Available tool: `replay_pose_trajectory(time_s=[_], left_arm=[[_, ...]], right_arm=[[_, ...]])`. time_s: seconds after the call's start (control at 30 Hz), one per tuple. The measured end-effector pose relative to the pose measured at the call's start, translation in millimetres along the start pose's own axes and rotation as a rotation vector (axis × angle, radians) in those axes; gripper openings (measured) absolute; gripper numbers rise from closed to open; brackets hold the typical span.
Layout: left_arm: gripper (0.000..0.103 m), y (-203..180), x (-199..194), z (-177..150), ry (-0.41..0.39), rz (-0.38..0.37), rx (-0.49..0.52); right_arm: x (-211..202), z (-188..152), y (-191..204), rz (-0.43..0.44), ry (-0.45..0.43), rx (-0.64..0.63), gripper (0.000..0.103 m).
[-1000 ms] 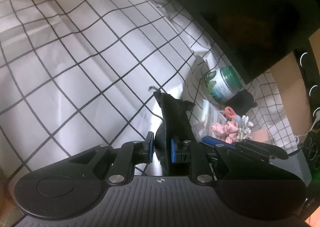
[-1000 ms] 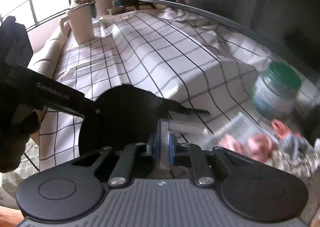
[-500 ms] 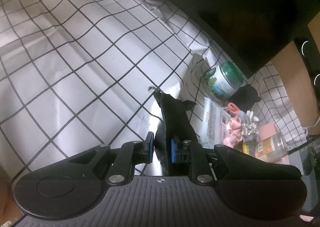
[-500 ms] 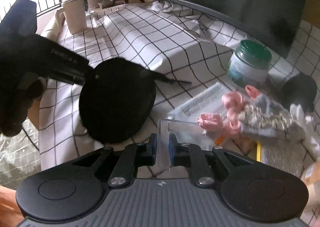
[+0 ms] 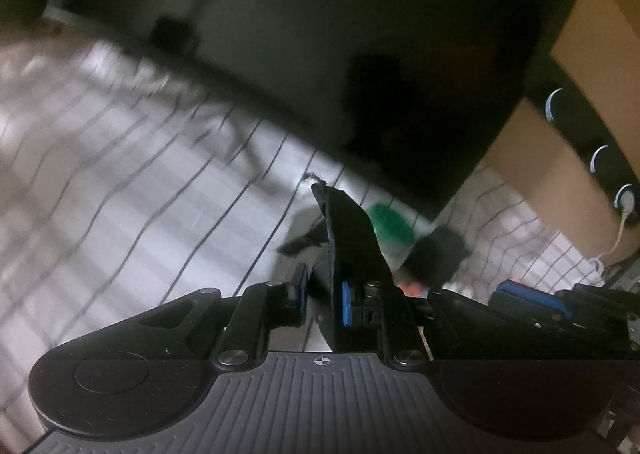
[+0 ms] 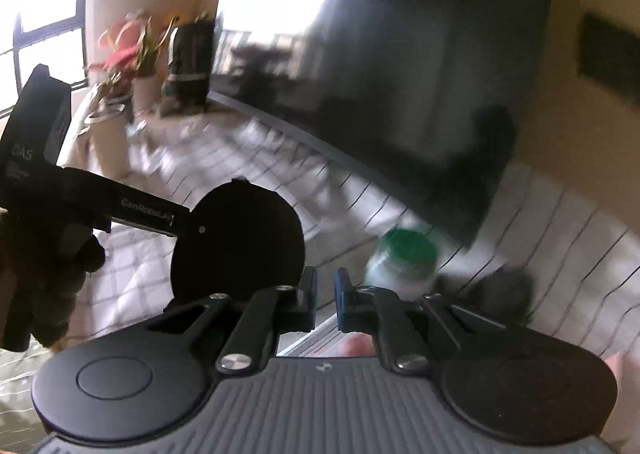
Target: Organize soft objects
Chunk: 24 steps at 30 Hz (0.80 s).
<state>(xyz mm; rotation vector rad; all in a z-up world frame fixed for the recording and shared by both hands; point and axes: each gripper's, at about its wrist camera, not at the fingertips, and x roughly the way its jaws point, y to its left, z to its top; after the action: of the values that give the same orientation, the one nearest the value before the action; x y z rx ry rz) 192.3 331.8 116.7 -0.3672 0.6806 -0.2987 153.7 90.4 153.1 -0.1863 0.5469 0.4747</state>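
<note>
- The left claw (image 5: 322, 302) pinches the flat black pouch (image 5: 352, 246) on edge, up off the checked surface (image 5: 120, 213);
- The right claw (image 6: 325, 300) is almost closed on nothing; the pouch hangs just left of it, its long side pointing to the surface's back edge.

Cloth (image 5: 132, 189) left of the jaws smeared, lines bent. Jar (image 5: 390, 228) just right of the jaws only a green blur, half hidden behind the pouch (image 5: 354, 250). Dark lump (image 5: 436, 254) farther right too fuzzy to name. Plants (image 6: 132, 49) far past the jaws blurred. Pink bits (image 6: 360, 344) under the jaws cut off, cannot tell what.
</note>
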Motion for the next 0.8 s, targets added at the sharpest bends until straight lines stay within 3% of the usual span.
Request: replay_pose_trajectory(time_s=[0.17,0.3,0.37,0.43,0.53,0.6,0.7,0.8], left_arm=[[0.019,-31,-3,22,-0.066,-0.008,0.058],[0.019,-34,-7,20,-0.083,0.0,0.042],[0.019,-28,-10,11,-0.075,0.006,0.024],[0.019,-20,-11,2,-0.061,0.024,-0.005],[0.019,-5,-14,-9,-0.04,0.056,-0.039],[0.019,4,-16,-15,-0.024,0.067,-0.058],[0.019,19,-21,-23,-0.003,0.08,-0.082],[0.019,37,-24,-31,0.014,0.09,-0.112]], right_arm=[[-27,4,-30,-0.071,-0.047,0.002,0.009],[-34,-17,-44,-0.029,0.007,0.016,0.012],[-25,-35,-39,0.034,0.076,0.059,0.03],[-11,-54,-27,0.08,0.138,0.119,0.062],[15,-81,-2,0.088,0.211,0.211,0.064],[31,-96,17,0.072,0.248,0.206,0.064],[47,-109,39,0.024,0.259,0.157,0.064],[54,-113,41,-0.003,0.26,0.193,0.068]])
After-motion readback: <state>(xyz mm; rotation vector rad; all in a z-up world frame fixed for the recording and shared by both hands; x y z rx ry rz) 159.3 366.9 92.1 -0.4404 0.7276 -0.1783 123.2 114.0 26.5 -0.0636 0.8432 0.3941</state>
